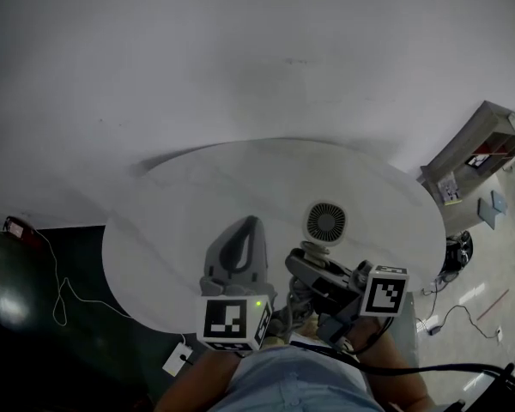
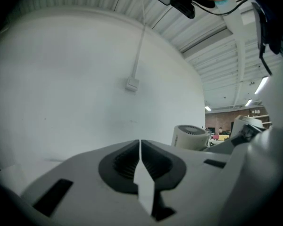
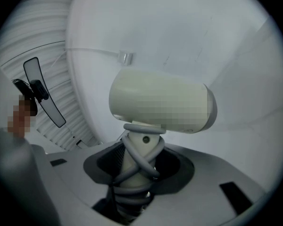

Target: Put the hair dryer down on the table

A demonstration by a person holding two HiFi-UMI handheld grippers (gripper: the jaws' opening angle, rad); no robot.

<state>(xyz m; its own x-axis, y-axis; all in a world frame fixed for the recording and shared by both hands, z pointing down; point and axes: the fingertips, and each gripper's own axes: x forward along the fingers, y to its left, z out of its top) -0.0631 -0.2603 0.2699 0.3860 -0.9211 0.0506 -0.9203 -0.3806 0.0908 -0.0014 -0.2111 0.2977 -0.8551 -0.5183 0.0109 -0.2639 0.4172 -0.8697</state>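
A white hair dryer (image 1: 325, 223) is held upright over the near right part of the round white table (image 1: 240, 178), its round vent grille facing up toward me. My right gripper (image 1: 309, 263) is shut on its handle. In the right gripper view the handle (image 3: 134, 166), wound with grey cord, sits between the jaws, and the dryer's body (image 3: 160, 102) lies crosswise above them. My left gripper (image 1: 247, 227) hovers just left of the dryer, shut, with nothing between its pads (image 2: 132, 161). In the left gripper view the dryer (image 2: 191, 136) shows at the right.
A grey shelf unit (image 1: 476, 148) stands on the floor to the right of the table. Cables and a white adapter (image 1: 178, 359) lie on the dark floor at the left. A small box on a conduit (image 2: 132, 84) is mounted on the white wall behind the table.
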